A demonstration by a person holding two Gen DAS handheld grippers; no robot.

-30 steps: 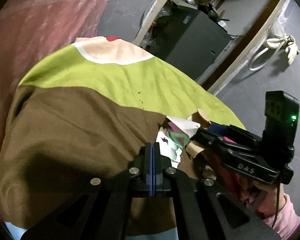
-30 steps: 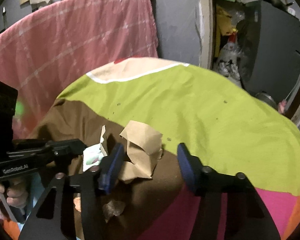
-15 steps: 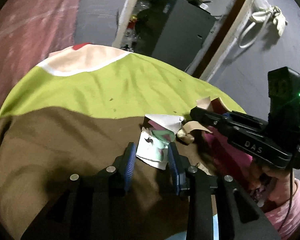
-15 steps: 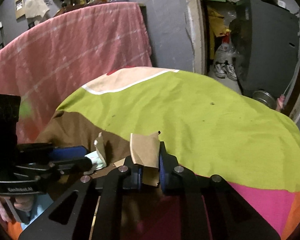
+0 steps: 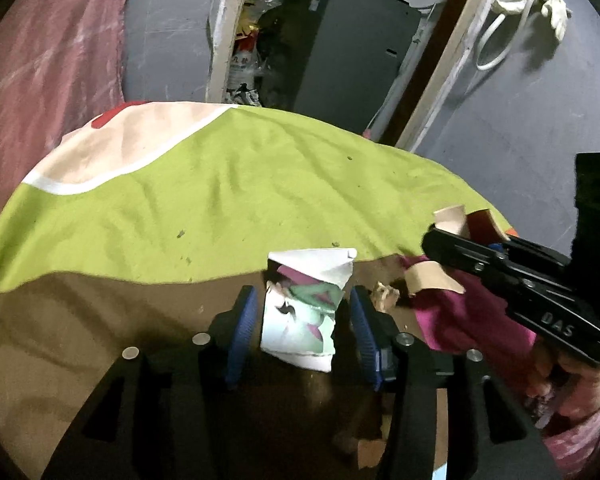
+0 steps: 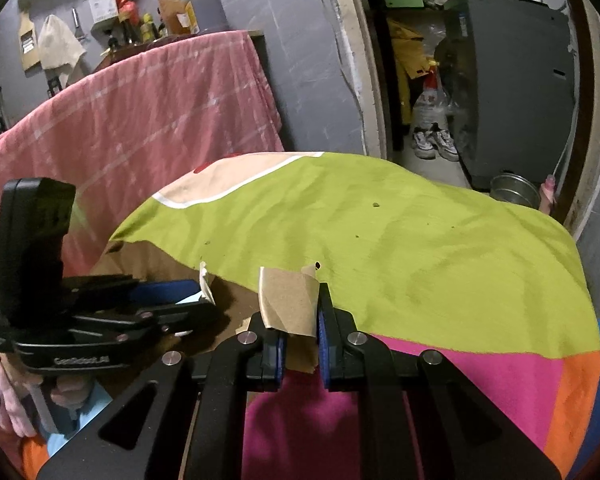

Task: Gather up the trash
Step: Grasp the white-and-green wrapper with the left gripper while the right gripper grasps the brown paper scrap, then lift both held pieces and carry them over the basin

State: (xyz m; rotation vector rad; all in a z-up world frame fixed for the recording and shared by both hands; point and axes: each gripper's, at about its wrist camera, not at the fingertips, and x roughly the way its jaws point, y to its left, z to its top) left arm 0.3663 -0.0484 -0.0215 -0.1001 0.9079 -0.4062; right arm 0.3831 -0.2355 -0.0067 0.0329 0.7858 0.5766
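Observation:
A white paper wrapper (image 5: 300,320) printed in green and magenta lies on the brown part of the tablecloth (image 5: 220,200). My left gripper (image 5: 302,296) straddles it, jaws opening, with the wrapper between the blue pads (image 5: 240,332) and a small gap on each side. My right gripper (image 6: 300,336) is shut on a curled piece of brown paper (image 6: 286,300), held just above the cloth. In the left wrist view the right gripper (image 5: 460,248) comes in from the right with the brown paper (image 5: 432,280) in it. The right wrist view has the left gripper (image 6: 180,296) low at the left.
A small crumpled brown scrap (image 5: 384,294) lies just right of the left gripper. The cloth has green, brown, magenta (image 6: 460,380) and orange patches. A pink blanket (image 6: 140,120) hangs behind at the left. Through the doorway stand a grey cabinet (image 6: 520,80), shoes (image 6: 436,144) and a metal pot (image 6: 514,192).
My left jaws went from shut to open and moved around the printed wrapper. My right jaws closed on the brown paper and raised it off the cloth.

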